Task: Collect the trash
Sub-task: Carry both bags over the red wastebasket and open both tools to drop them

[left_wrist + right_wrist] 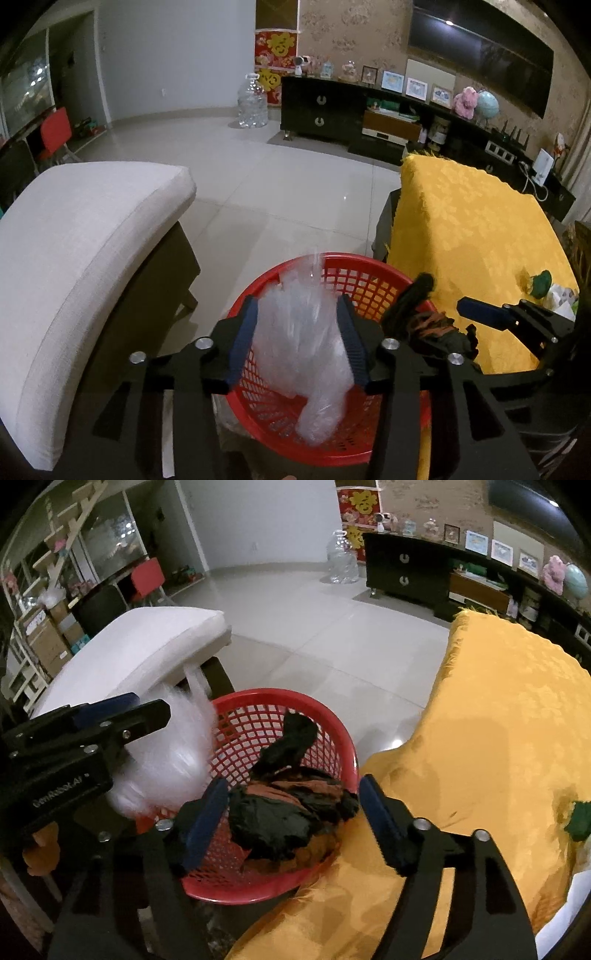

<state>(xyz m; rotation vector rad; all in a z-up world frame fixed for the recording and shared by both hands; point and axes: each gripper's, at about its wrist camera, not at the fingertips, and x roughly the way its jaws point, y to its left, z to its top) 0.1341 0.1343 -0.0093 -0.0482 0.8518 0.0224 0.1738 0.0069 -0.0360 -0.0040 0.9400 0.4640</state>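
The left gripper (299, 338) stands about half open around one clear plastic bag (303, 354), whose long axis hangs down into the single red basket (354, 273); whether its pads still press it, I cannot tell. The right gripper (295, 823) gapes wide, apart from one crumpled black-and-orange wrapper (291, 812) lying in the basket.

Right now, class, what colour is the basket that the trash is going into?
Red, with a mesh wall. The basket shows best in the right wrist view.
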